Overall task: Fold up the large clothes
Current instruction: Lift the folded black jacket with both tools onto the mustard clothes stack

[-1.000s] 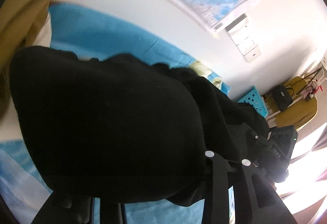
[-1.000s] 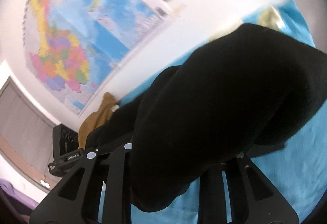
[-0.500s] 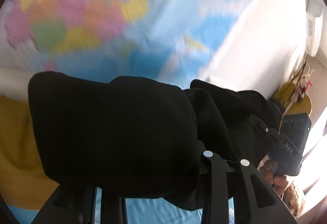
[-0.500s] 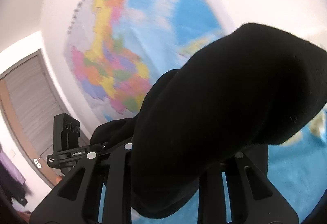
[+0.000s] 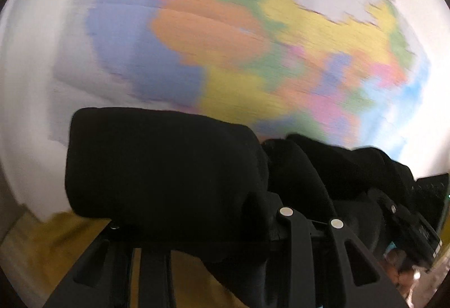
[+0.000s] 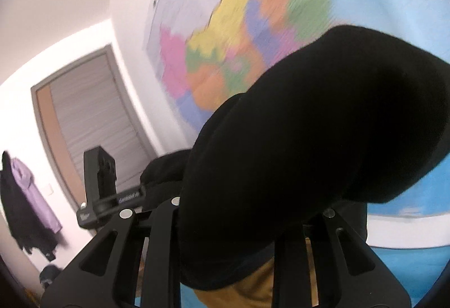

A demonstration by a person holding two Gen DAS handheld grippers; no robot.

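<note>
A thick black garment (image 5: 168, 167) is held up in the air between both grippers. My left gripper (image 5: 208, 226) is shut on one bunched end of it; the cloth covers the fingertips. My right gripper (image 6: 239, 223) is shut on the other end (image 6: 323, 133), which bulges over its fingers. Each view shows the other gripper beside the cloth: the right one (image 5: 416, 229) at the right edge, the left one (image 6: 104, 187) at the left. Both cameras point up at the wall.
A large coloured wall map (image 5: 239, 35) fills the background, also in the right wrist view (image 6: 253, 27). A mustard-yellow cloth (image 5: 50, 251) lies below. The blue bed surface (image 6: 407, 274) is low right. A grey door (image 6: 92, 117) and hanging clothes (image 6: 25, 204) are at left.
Both grippers have lifted the black garment off the blue bed and tilted upward; the views swung from the bed to the wall map. The grip has not changed.
</note>
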